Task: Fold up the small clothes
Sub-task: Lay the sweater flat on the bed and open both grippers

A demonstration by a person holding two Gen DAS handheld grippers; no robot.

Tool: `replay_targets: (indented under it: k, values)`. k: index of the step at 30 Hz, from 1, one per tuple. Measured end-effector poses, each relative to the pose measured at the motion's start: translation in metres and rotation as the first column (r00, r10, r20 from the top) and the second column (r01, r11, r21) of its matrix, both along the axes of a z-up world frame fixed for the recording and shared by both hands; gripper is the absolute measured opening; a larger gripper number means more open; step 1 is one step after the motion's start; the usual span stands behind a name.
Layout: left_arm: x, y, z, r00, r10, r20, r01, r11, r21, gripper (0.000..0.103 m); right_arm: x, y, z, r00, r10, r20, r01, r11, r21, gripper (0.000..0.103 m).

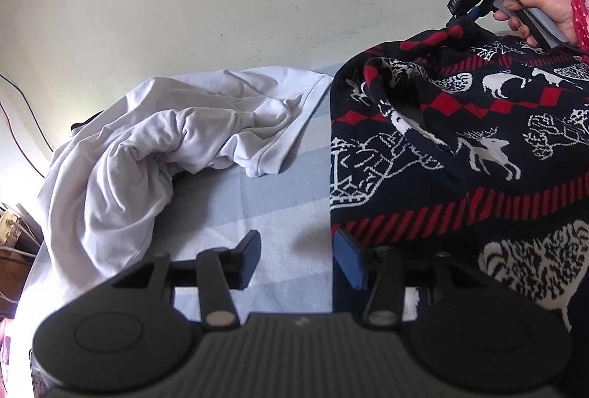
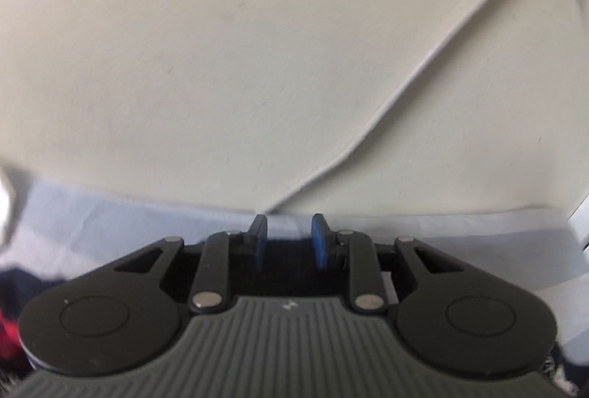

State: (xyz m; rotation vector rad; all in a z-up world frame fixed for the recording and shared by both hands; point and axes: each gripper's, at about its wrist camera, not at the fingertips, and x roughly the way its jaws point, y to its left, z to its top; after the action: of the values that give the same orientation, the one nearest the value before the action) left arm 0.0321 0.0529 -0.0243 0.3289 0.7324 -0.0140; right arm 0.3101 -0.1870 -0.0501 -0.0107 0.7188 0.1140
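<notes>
- The dark patterned sweater (image 1: 460, 147) is lying heaped on the bed, immediately to the right of the left gripper (image 1: 298, 260); its red-striped hem is running just ahead of the right-hand pad, which is looking as though it is touching or almost touching the knit.
- The left gripper is standing wide, nothing between its fingers; the bedsheet (image 1: 279, 214) is showing through the gap.
- The right gripper (image 2: 289, 241) is sitting at the sweater's far upper edge, seemingly pinching a fold; in its own view the jaws are partly closed over something dark, but I cannot tell whether they are gripping it.
- So the left one is nearer the hem.
- A crumpled white garment (image 1: 165, 136) is lying ahead and to the left, apart from the sweater.
- The sweater's right side is cut off; the right wrist view is blurred.
</notes>
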Motion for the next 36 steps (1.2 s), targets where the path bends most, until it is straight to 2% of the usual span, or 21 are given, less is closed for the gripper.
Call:
replay_targets:
  k: [3,6,9,11,12,13,15,18,20,22,25,27,30,32,34,36]
  values:
    - [-0.002,0.004,0.001,1.000,0.004,-0.007,-0.004,1.000,-0.012,0.051,-0.018,-0.013,0.010,0.999,0.032,0.005,-0.032,0.996,0.088,0.032]
    - [-0.007,0.007,0.003,1.000,-0.006,-0.018,0.006,1.000,-0.024,0.049,-0.061,-0.017,0.020,0.991,0.129,0.029,-0.132,0.984,0.117,0.037]
    - [-0.017,0.008,0.004,0.999,-0.024,-0.023,0.023,1.000,-0.019,0.048,-0.103,-0.020,0.022,0.975,0.220,0.027,-0.222,0.968,0.118,0.037]
    - [-0.023,0.008,0.004,0.999,-0.040,-0.032,0.039,0.999,-0.029,0.039,-0.117,-0.015,0.018,0.966,0.260,-0.001,-0.258,0.961,0.103,0.037]
    - [-0.026,0.008,0.003,0.998,-0.052,-0.036,0.051,0.998,-0.037,0.029,-0.120,-0.012,0.014,0.958,0.286,-0.025,-0.282,0.954,0.102,0.037]
    - [-0.027,0.006,0.003,0.997,-0.065,-0.039,0.064,0.997,-0.043,0.015,-0.117,-0.005,0.010,0.951,0.304,-0.053,-0.298,0.949,0.108,0.037]
    - [-0.028,0.001,0.000,0.996,-0.083,-0.043,0.081,0.995,-0.049,0.003,-0.105,0.016,0.005,0.945,0.316,-0.087,-0.306,0.945,0.117,0.038]
    - [-0.026,-0.005,-0.005,0.997,-0.070,-0.014,0.070,0.998,0.003,0.002,-0.063,0.053,-0.006,0.946,0.305,-0.109,-0.285,0.944,0.169,0.038]
    - [-0.020,0.000,-0.008,0.999,-0.049,-0.009,0.049,0.999,0.000,0.002,-0.036,0.073,-0.004,0.962,0.266,-0.062,-0.253,0.953,0.166,0.038]
    - [-0.011,0.007,-0.006,1.000,-0.013,-0.011,0.013,1.000,-0.011,0.002,-0.021,0.081,0.004,0.984,0.176,0.001,-0.174,0.972,0.156,0.041]
    - [0.002,0.025,-0.001,0.999,0.045,-0.019,-0.046,0.998,-0.049,0.002,-0.023,0.066,0.020,0.985,0.173,-0.011,-0.163,0.944,0.286,0.043]
    - [0.007,0.036,0.004,0.997,0.057,-0.043,-0.061,0.992,-0.113,0.002,-0.044,0.050,0.031,0.976,0.219,-0.016,-0.202,0.924,0.326,0.045]
    - [0.002,0.043,0.011,0.997,0.016,-0.069,-0.029,0.979,-0.201,0.010,-0.097,0.011,0.046,0.957,0.290,0.003,-0.275,0.905,0.324,0.050]
    - [-0.009,0.042,0.015,0.998,-0.017,-0.060,0.003,0.975,-0.223,0.023,-0.138,-0.015,0.052,0.955,0.295,0.029,-0.290,0.910,0.297,0.053]
    - [-0.021,0.039,0.017,0.997,-0.044,-0.069,0.026,0.970,-0.242,0.053,-0.185,-0.053,0.055,0.962,0.268,0.057,-0.273,0.919,0.285,0.060]
    - [-0.033,0.033,0.016,0.993,-0.084,-0.084,0.059,0.964,-0.259,0.054,-0.232,-0.090,0.054,0.975,0.207,0.081,-0.222,0.929,0.297,0.064]
